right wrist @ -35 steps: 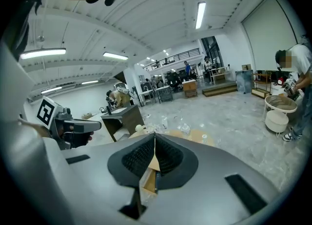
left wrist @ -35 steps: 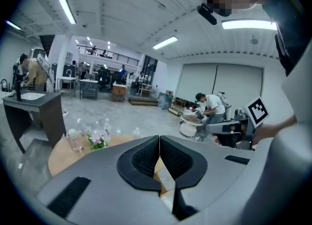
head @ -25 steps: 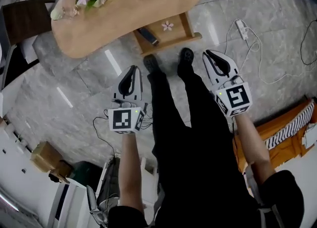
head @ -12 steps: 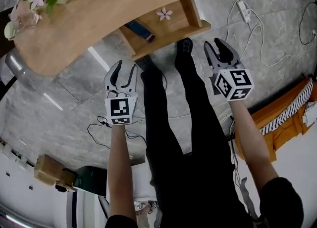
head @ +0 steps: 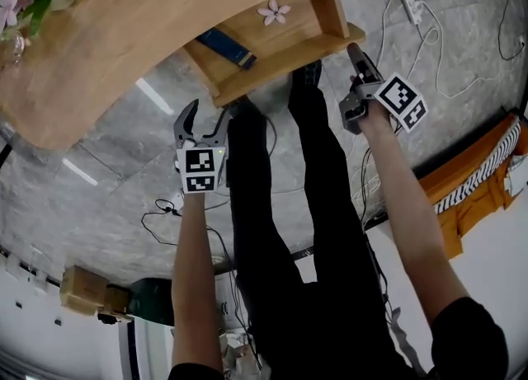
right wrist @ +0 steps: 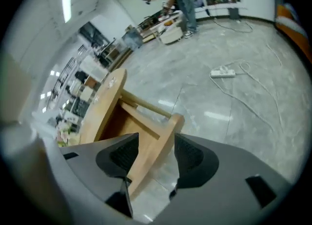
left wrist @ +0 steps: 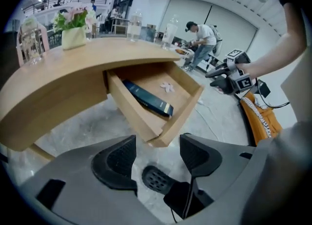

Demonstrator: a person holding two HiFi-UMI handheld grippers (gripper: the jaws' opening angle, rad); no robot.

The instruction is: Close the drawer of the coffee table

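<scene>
Our left gripper [head: 207, 114] hangs just short of the open drawer [head: 285, 58], jaws opening, nothing between them. Our right gripper [head: 357, 55], jaws also opening, straddles the drawer's front corner without clamping it. We see the drawer pulled out from under the table [head: 124, 32], holding a dark book [head: 224, 47].

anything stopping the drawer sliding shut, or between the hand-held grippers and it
Nothing visible. The dark book and pink flower lie flat inside the drawer. Nothing stands between its front and the left hand-held gripper or right hand-held gripper; their jaws are opening, gripping nothing.
</scene>
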